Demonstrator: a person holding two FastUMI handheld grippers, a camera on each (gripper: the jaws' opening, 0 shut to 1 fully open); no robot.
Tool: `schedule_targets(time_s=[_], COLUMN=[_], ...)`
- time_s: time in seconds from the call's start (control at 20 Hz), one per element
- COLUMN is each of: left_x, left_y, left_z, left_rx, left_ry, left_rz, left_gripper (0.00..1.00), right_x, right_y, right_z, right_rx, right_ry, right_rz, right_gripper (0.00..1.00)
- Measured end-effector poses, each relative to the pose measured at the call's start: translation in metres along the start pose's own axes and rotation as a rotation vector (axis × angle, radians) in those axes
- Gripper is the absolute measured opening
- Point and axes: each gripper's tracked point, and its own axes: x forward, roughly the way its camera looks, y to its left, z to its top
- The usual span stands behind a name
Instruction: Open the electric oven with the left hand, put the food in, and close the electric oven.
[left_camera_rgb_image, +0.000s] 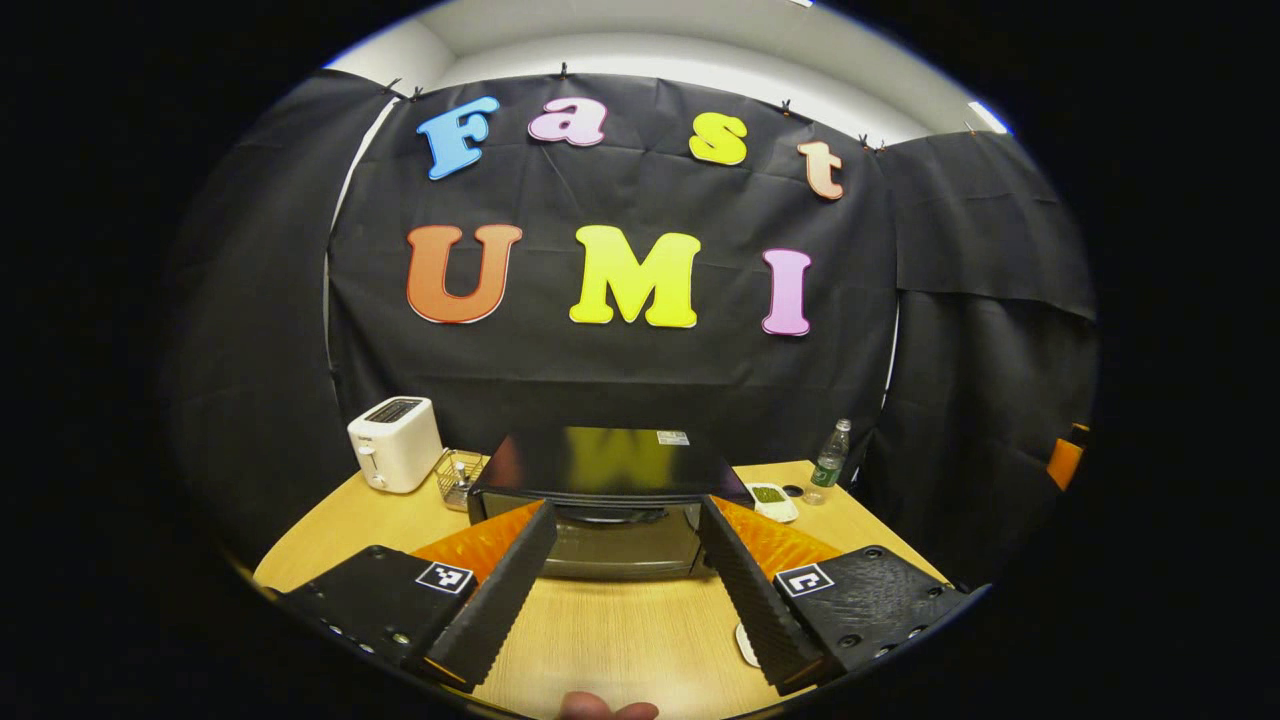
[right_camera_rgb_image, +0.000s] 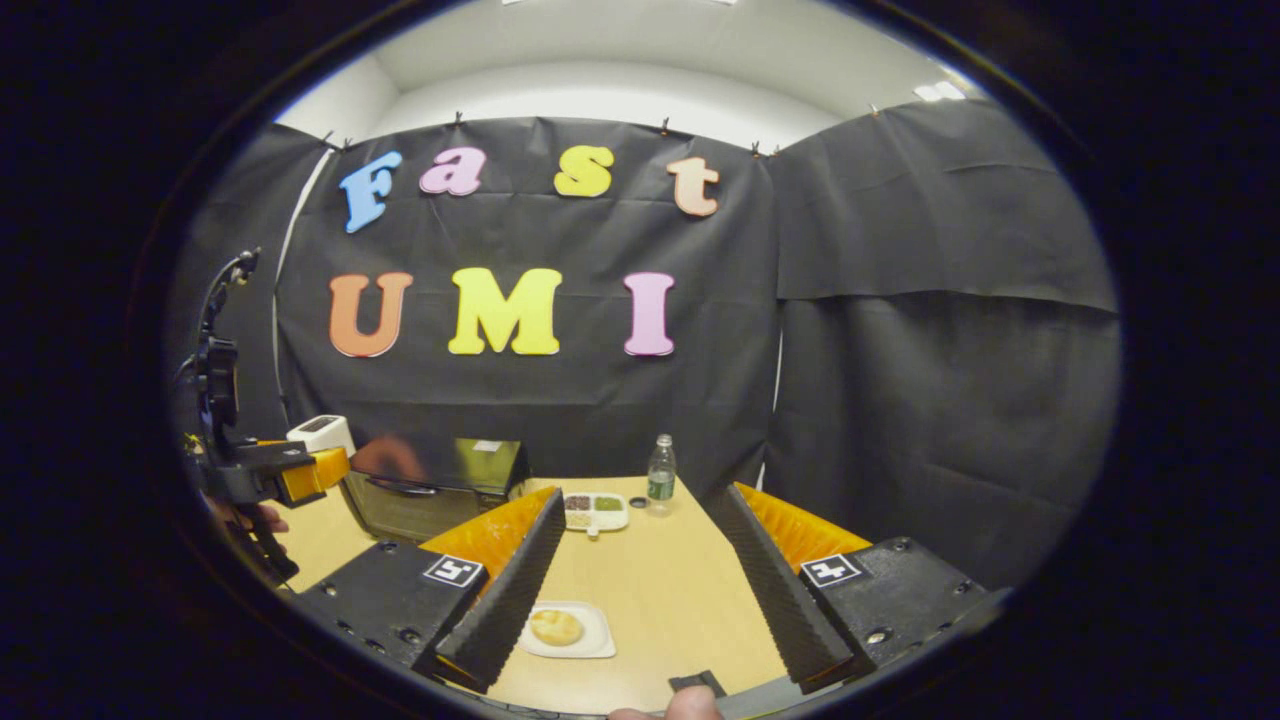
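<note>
A: Bun (right_camera_rgb_image: 556, 627) is seen on a plate (right_camera_rgb_image: 596, 646) just past the right gripper (right_camera_rgb_image: 640, 575); fingers spread, nothing held.
B: Oven (left_camera_rgb_image: 615, 500)?
A: Shut, set mid-table (left_camera_rgb_image: 620, 640), framed by the left gripper (left_camera_rgb_image: 625, 575), also spread. Toaster (left_camera_rgb_image: 395, 442) and bottle (left_camera_rgb_image: 829, 461) are placed at either side.

Glossy black electric oven (left_camera_rgb_image: 610, 490) between the fingers; white toaster (left_camera_rgb_image: 395, 443) beyond the left finger; pale wood-grain bench (right_camera_rgb_image: 650, 590); golden bun (right_camera_rgb_image: 556, 627) on white plate (right_camera_rgb_image: 592, 645).
</note>
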Motion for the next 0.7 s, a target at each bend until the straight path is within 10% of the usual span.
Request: schedule_targets(time_s=[0.7], left_x=[0.155], left_y=[0.038], left_z=[-0.072], left_rx=[0.032], left_ry=[0.201], left_rz=[0.049], left_gripper=[0.95], right_x=[0.064], right_y=[-0.032], right_z=[-0.021], right_rx=[-0.012], right_ry=[0.099], right_rz=[-0.078], right_gripper=[1.0])
